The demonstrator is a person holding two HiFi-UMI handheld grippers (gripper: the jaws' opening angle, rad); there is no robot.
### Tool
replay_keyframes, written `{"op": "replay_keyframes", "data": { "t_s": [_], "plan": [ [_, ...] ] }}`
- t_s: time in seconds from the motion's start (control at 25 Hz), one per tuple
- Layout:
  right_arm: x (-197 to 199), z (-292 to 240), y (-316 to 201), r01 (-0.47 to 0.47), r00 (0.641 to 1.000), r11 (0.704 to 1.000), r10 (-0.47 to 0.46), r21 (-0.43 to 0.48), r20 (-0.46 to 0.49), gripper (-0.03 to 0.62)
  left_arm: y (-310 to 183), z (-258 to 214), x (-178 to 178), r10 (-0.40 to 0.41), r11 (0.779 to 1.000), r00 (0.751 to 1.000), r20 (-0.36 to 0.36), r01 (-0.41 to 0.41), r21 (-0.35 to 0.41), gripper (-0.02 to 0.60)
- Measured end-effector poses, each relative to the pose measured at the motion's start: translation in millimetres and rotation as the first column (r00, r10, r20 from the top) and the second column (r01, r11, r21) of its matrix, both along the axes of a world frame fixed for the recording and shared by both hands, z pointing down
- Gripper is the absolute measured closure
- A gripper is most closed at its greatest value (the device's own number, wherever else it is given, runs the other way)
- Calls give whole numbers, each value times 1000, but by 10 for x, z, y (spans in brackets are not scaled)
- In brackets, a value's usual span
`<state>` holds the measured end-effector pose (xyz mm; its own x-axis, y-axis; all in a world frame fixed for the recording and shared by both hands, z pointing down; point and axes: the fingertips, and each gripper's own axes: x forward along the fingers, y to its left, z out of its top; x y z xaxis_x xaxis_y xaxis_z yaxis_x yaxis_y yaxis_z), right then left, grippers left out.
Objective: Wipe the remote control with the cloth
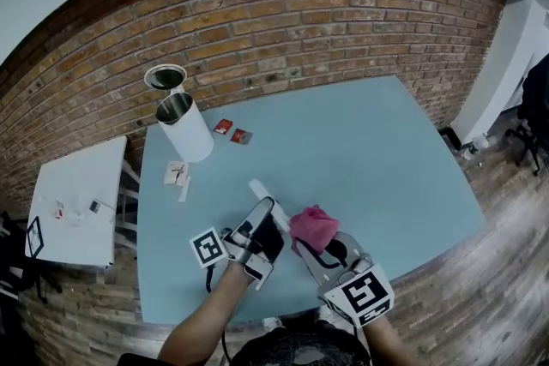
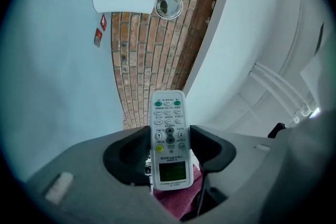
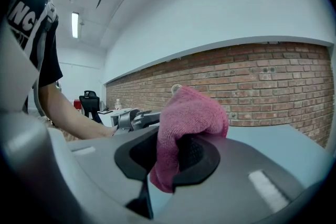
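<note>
My left gripper is shut on a white remote control, held by its sides with the buttons and small screen facing the camera; its tip sticks out over the light blue table. A pink cloth is bunched between the jaws of my right gripper, which is shut on it. In the head view the cloth sits just right of the remote, close beside the left gripper. Part of the cloth also shows below the remote in the left gripper view.
A white cylindrical bin with a metal rim stands at the table's back left, its lid behind it. Two small red packets and a white card lie nearby. A white side table stands left; a brick wall runs behind.
</note>
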<state>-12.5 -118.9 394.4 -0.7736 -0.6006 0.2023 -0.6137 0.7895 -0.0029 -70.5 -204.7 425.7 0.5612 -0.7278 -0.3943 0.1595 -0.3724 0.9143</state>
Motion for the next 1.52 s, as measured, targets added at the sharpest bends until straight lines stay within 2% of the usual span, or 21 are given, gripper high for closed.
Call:
{"op": "replay_keyframes", "data": {
  "t_s": [0.2, 0.44, 0.64, 0.92, 1.12, 1.36, 1.52],
  "plan": [
    [-22, 33, 37, 7, 1000, 1000, -6, -12, 4, 531, -40, 10, -27, -34, 999, 999, 32, 35, -13, 347],
    [100, -26, -25, -30, 999, 1000, 30, 8, 43, 531, -24, 100, 5, -18, 1000, 978, 208, 21, -12, 347],
    [103, -49, -41, -30, 998, 1000, 30, 2, 58, 531, 46, 169, 109, 14, 1000, 957, 291, -9, -20, 347],
    [117, -62, -56, -37, 998, 999, 36, 7, 49, 531, 160, 261, 262, 74, 996, 891, 448, -84, 3, 347],
    [173, -79, -98, -54, 997, 998, 54, 8, 58, 531, 191, 334, 316, 82, 991, 825, 560, -129, 45, 347],
    [217, -86, -126, -67, 996, 998, 66, 7, 63, 531, 263, 356, 438, 111, 983, 796, 595, -175, 50, 347],
    [241, -91, -142, -79, 995, 997, 78, 9, 69, 531, 280, 351, 492, 122, 980, 807, 578, -190, 58, 347]
  ]
}}
